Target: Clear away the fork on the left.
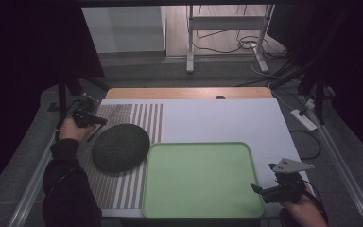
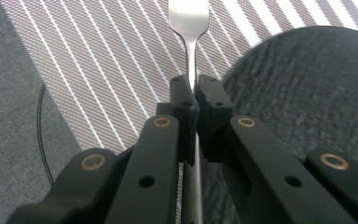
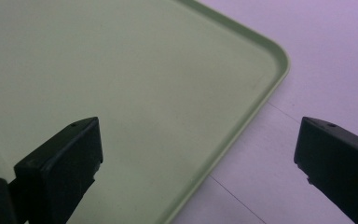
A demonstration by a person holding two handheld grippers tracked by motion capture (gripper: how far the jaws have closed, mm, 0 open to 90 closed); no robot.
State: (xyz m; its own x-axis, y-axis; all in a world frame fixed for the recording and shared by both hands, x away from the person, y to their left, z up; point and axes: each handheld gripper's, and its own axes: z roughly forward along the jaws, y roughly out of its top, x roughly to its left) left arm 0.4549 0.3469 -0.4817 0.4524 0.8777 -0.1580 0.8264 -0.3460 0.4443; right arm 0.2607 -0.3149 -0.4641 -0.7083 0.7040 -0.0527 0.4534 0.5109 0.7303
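The right gripper [image 1: 259,189] hovers at the near right corner of the bare green tray [image 1: 198,208], fingers wide. Farther left, the left gripper [image 2: 195,91] pinches a fork [image 2: 189,21], tines cut off, over the striped mat [image 1: 137,116] beside a dark round dome [image 1: 121,146] on the worktop [image 1: 227,118].

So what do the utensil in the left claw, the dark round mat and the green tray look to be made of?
The utensil: likely stainless steel, with a smooth silvery, softly reflective surface; its end is cut off, probably a fork. It is clamped in the left claw. The dark round mat: seemingly woven fibre or fabric, matte, with a fine ribbed texture. The green tray: probably plastic, with an even pale colour, satin finish and moulded rounded rim.
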